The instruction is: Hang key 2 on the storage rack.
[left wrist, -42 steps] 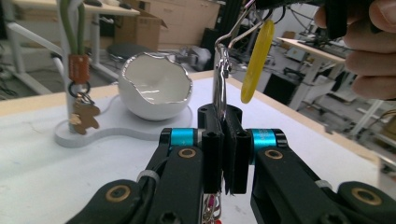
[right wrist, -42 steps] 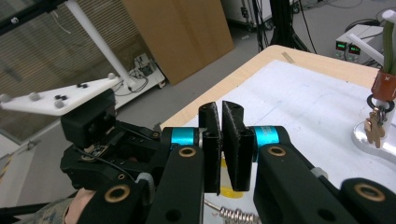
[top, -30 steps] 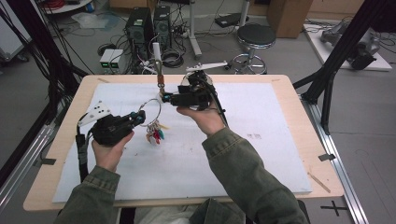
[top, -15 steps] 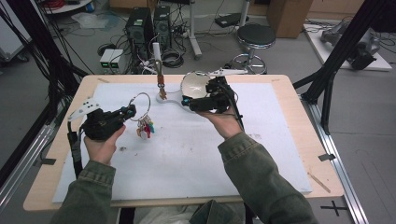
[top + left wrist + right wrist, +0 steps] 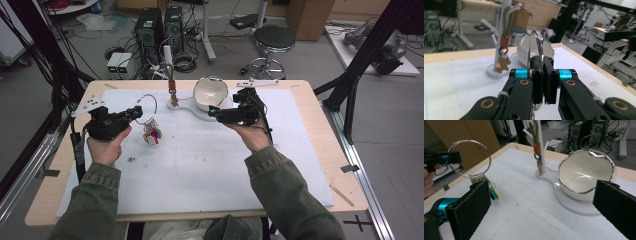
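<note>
A large silver key ring (image 5: 155,102) carries several coloured keys and tags (image 5: 152,135) that hang down to the white sheet. My left gripper (image 5: 135,112) is shut on the ring's rim (image 5: 539,42) and holds it upright over the table's left side. In the right gripper view the ring (image 5: 490,157) stands at the upper left with its tags (image 5: 494,192) below. My right gripper (image 5: 212,111) is open with nothing between its pads (image 5: 471,205). It hovers just in front of a white, silver-rimmed bowl (image 5: 584,177).
A white branched stand (image 5: 171,85) shares a flat white base (image 5: 574,205) with the bowl (image 5: 210,92). A small brown charm (image 5: 502,63) hangs on it under an orange sleeve. A white sheet (image 5: 200,170) covers the wooden table. A stool (image 5: 274,40) and computers (image 5: 160,25) stand beyond the far edge.
The two hands have drawn apart. My right gripper moved right, away from the ring to the bowl. My left gripper carried the ring and keys left.
</note>
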